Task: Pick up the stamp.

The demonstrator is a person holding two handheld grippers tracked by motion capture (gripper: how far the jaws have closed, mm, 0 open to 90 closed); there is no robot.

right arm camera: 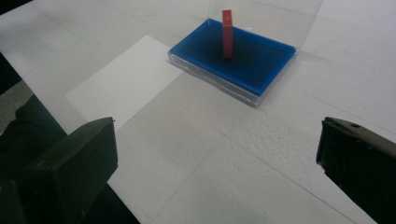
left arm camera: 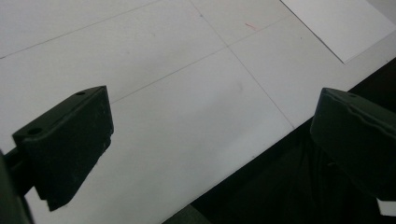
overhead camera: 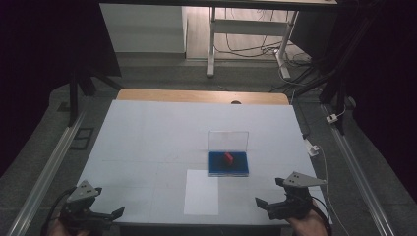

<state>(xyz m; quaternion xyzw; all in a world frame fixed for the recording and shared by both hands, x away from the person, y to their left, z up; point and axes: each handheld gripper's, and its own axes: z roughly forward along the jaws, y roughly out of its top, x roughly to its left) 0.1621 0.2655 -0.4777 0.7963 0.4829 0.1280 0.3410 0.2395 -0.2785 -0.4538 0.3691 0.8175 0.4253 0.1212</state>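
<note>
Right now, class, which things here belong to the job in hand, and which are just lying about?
Belong to the job:
- blue case, clear lid up
- red block upright in it
- white sheet beside the case
- left gripper and right gripper, both open

Lying about:
- white desk frame behind the table
- floor cables

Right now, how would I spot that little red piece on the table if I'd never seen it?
Start at the white table and find the blue case with its clear lid raised, right of centre. The red block stands upright on the blue base, the one red thing there.
</note>
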